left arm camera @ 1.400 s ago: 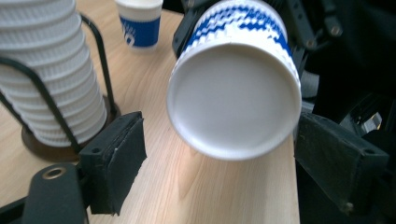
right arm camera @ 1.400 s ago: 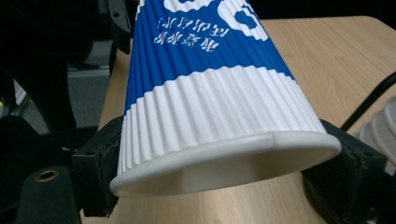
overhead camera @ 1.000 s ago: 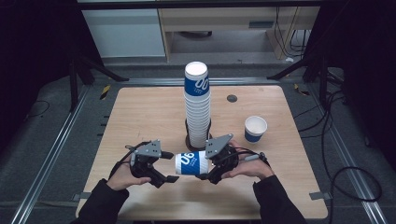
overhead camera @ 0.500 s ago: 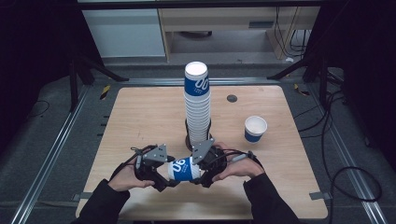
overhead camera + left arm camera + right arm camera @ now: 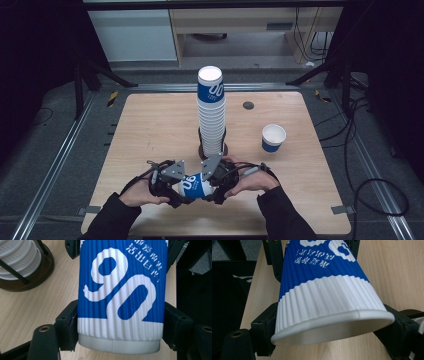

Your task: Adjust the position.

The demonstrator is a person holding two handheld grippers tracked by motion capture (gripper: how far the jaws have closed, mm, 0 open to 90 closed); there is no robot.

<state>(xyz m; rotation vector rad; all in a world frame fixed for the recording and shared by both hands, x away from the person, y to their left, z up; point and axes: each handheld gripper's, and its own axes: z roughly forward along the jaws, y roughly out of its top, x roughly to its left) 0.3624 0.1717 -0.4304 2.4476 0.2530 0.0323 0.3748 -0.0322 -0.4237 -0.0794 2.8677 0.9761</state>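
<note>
held: blue-and-white ribbed paper cup (image 5: 194, 186) lies sideways between left gripper (image 5: 176, 192) and right gripper (image 5: 216, 187), above the desk (image 5: 150, 125)
jaws: left just clamped base; right grasping rim end
risk: pulling apart may crush it

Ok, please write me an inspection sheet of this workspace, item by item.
Surface: wooden table, bare wood around the things.
Job's things: blue-and-white paper cup lying sideways, held between both tongs; tall cup stack in a dark holder; single cup upright at the right.
Clutter: small dark disc near the far edge.
Grippers: left tongs just closed on the cup's base end; right tongs grip its rim end.
Cables: black cables on the floor at right.
Surroundings: grey floor, metal rails, cabinets behind.
</note>
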